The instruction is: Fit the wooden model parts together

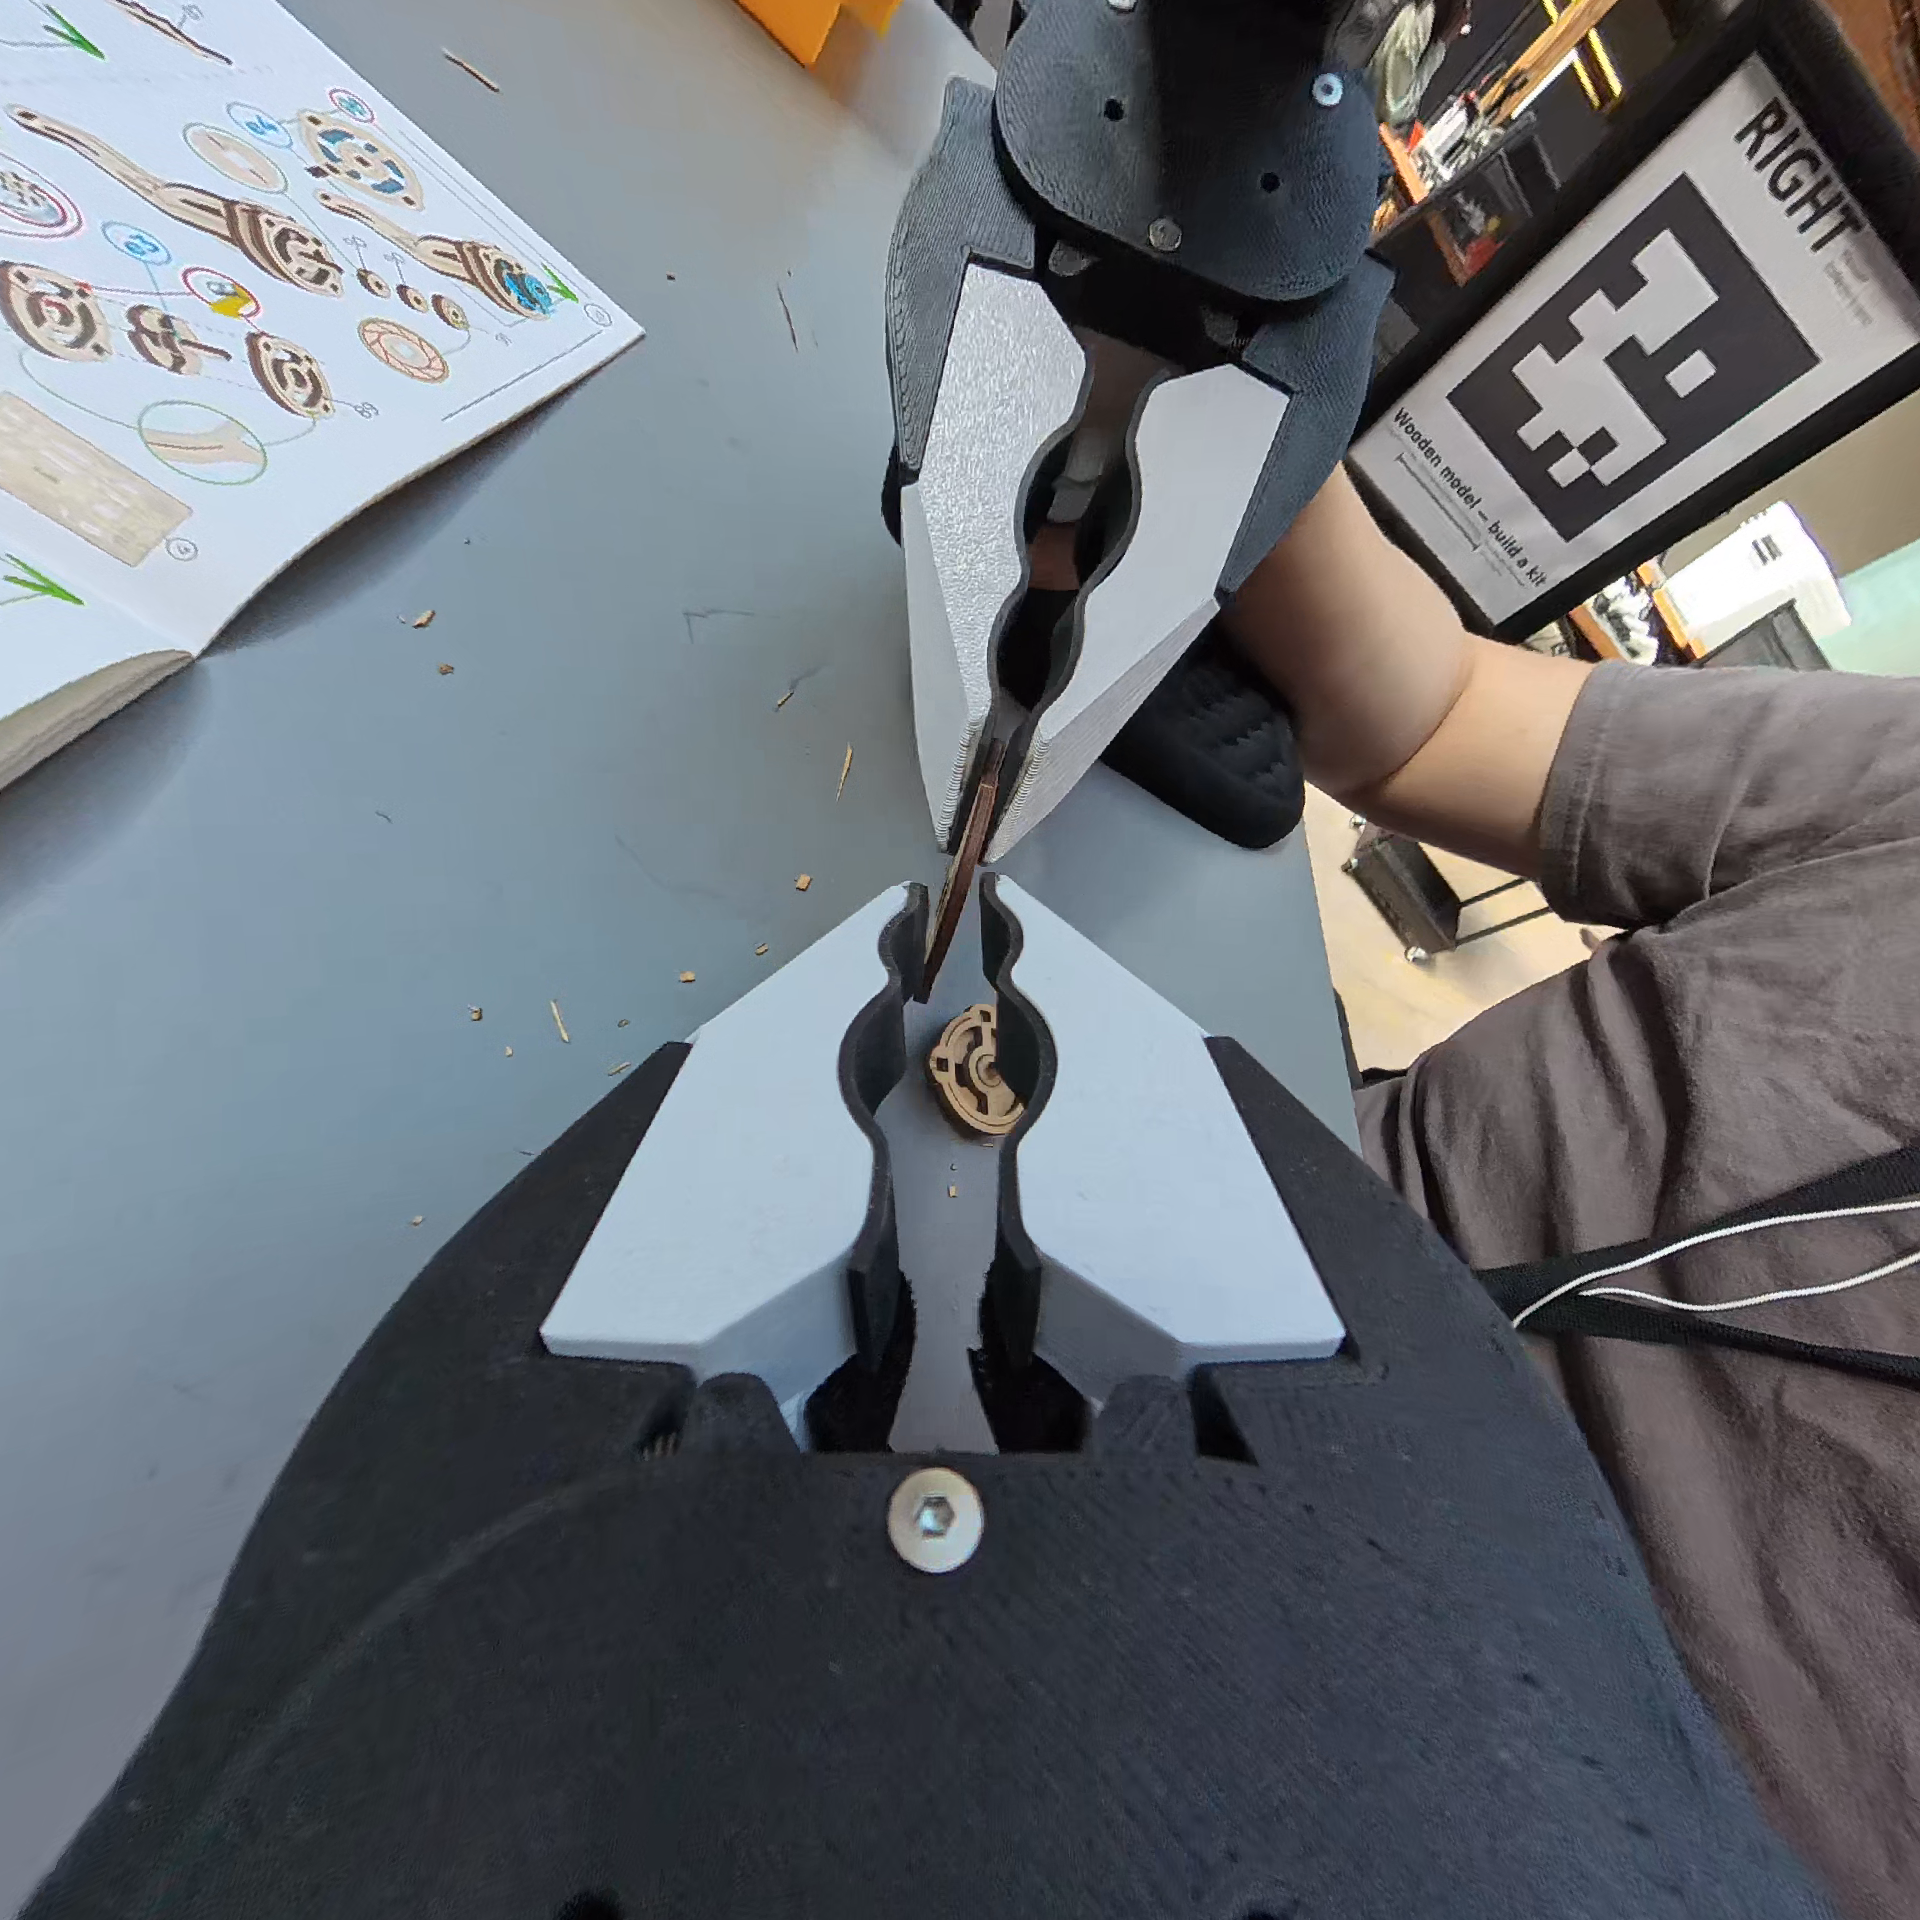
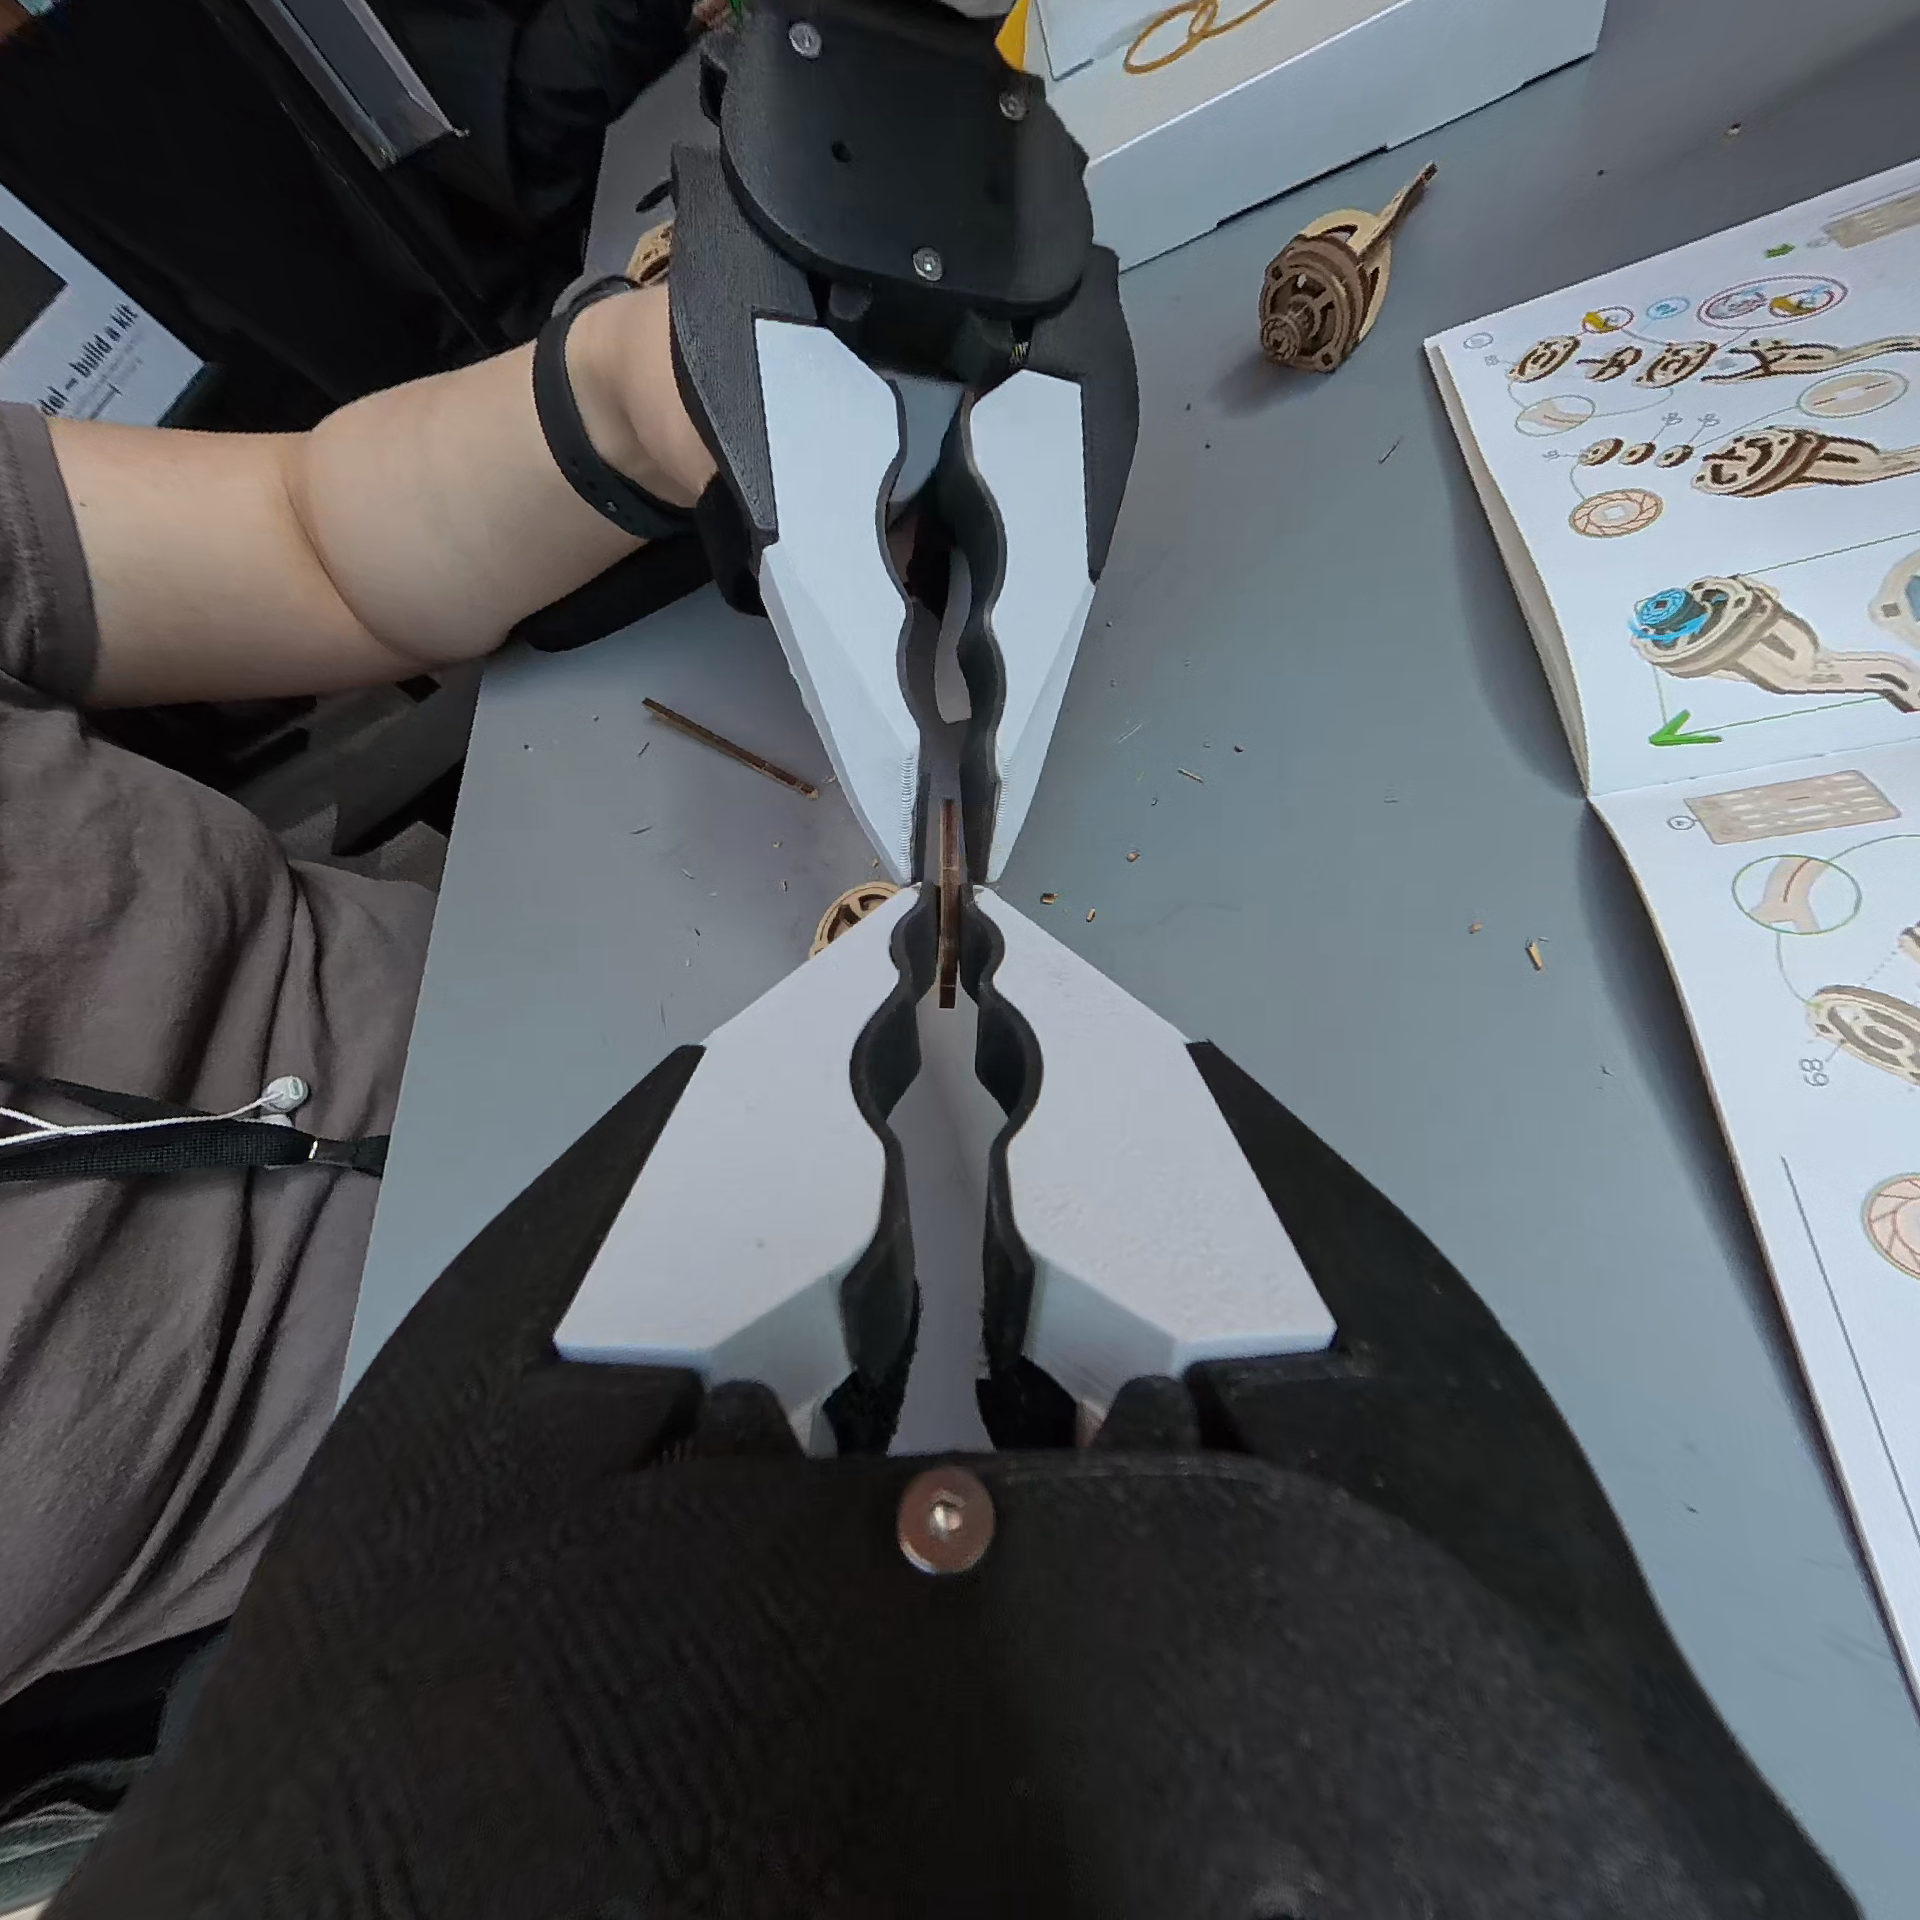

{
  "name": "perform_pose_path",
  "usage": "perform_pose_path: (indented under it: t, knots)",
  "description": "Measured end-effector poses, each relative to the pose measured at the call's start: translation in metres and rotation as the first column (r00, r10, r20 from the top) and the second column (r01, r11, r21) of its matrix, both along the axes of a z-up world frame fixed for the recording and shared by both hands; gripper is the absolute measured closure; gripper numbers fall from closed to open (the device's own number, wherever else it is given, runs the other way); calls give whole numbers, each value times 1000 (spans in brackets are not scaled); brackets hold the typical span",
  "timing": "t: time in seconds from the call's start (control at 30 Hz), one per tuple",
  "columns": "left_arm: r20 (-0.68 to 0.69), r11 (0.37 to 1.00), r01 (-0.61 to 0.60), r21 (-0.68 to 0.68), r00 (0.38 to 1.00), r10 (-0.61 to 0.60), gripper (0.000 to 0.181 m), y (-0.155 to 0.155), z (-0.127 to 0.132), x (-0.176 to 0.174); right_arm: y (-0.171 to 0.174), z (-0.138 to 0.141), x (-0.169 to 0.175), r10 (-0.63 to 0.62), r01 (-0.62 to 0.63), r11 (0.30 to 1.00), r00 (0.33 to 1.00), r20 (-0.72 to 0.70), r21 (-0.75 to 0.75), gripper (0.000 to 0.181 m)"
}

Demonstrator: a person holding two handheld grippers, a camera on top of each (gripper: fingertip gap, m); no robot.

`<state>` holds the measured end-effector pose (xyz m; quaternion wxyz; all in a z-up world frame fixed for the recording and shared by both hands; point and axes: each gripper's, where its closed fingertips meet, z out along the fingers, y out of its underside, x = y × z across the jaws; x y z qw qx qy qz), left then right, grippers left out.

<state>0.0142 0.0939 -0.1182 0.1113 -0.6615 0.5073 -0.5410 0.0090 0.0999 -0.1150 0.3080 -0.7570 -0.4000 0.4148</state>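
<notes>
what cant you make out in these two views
- Thin wooden disc: seen edge-on in both views, so its face pattern is hidden.
- Left gripper: grip on the disc unclear; right gripper clamps it.
- Round wooden part: partly behind a finger.
- Instruction booklet: cut off by edge.

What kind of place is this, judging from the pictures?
Probably a workshop or lab bench for building kits: a grey table strewn with wood chips, an open instruction booklet, a half-built wooden model, and cluttered shelves behind.
</notes>
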Motion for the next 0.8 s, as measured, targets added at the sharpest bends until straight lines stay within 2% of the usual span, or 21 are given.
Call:
perform_pose_path:
  t: [0.07, 0.13, 0.47, 0.67, 0.8]
  knots:
    - [25, 999, -6, -44, 1000, 7, 169, 0, 4, 1, 3, 8, 1, -15, 14, 1000, 998, -66, -17, 180]
    - [44, 1000, -4, -31, 999, 5, 178, 0, 6, 3, 4, 12, 1, -24, 19, 999, 993, -111, -50, 180]
    - [102, 1000, -18, 17, 995, 16, 180, 0, 16, 4, 3, 17, 1, -19, 3, 996, 985, -172, -95, 180]
    - [90, 1000, -2, -28, 996, 5, 181, -5, 16, 2, -1, 17, -1, 5, -23, 994, 985, -171, -107, 179]
    - [99, 1000, -4, -21, 995, 6, 181, -8, 31, -6, -3, 33, -7, 14, -26, 999, 971, -238, -44, 176]
